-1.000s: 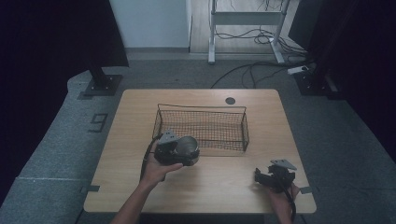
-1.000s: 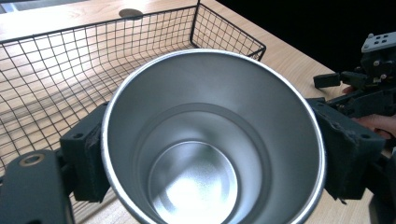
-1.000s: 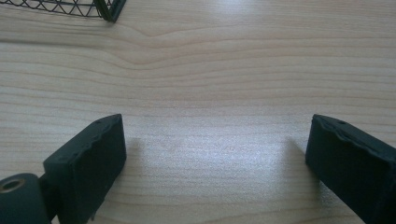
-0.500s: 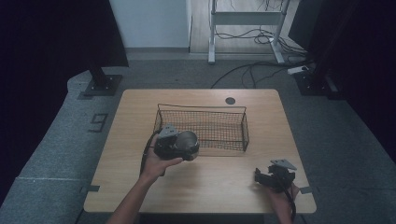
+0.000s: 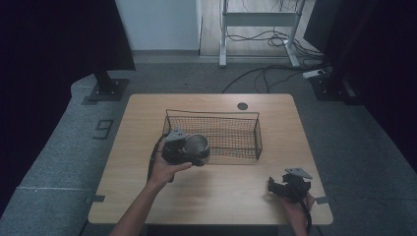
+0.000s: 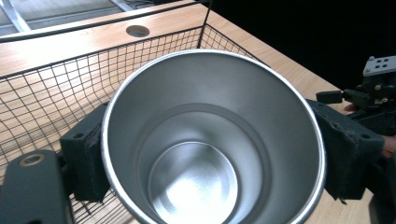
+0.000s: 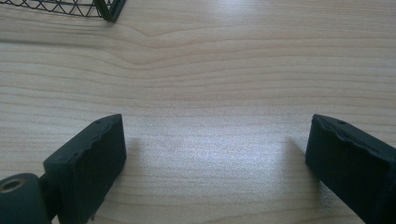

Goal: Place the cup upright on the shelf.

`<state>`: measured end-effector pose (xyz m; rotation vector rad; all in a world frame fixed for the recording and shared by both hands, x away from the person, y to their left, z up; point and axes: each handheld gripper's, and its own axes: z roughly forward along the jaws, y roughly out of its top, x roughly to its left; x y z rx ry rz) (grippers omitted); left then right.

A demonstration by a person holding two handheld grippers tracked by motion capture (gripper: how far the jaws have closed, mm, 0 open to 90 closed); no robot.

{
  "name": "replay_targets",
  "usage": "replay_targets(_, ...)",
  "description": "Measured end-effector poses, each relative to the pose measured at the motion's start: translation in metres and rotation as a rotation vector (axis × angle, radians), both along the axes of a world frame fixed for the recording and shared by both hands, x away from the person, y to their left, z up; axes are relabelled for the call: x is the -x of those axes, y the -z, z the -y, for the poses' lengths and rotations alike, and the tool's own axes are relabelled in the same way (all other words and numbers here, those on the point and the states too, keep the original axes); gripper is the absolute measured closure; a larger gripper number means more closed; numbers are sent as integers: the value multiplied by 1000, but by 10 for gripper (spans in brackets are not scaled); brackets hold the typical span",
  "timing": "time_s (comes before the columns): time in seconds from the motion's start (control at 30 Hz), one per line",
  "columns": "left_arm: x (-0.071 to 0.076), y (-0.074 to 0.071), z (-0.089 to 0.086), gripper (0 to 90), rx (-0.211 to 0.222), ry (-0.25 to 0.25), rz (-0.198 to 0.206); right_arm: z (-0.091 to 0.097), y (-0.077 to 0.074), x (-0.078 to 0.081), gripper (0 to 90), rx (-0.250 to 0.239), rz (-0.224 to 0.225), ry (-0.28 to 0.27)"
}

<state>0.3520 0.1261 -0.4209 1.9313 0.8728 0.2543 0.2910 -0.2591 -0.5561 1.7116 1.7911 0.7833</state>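
Now the left gripper [image 5: 194, 151] is clamping a steel cup [image 6: 212, 140] w/ both pads on its sides, holding it at the wire basket's [image 5: 255, 129] near-left corner, mouth facing the gripper cam. Right gripper [image 7: 215, 158] is resting w/ jaws wide apart over bare table [image 7: 210, 70], nothing btwn them.
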Motion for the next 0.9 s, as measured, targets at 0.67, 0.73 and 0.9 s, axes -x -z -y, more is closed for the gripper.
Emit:
replay_targets(0.67,-19,-9,1,144,-18,-10,-11,0,0,0,50,2,-2,-4)
replay_targets(0.73,-21,-9,1,144,-22,-13,-10,0,0,0,50,2,-2,-4)
replay_targets(0.9,-25,-11,2,144,-16,-20,-11,0,0,0,50,3,-3,-5)
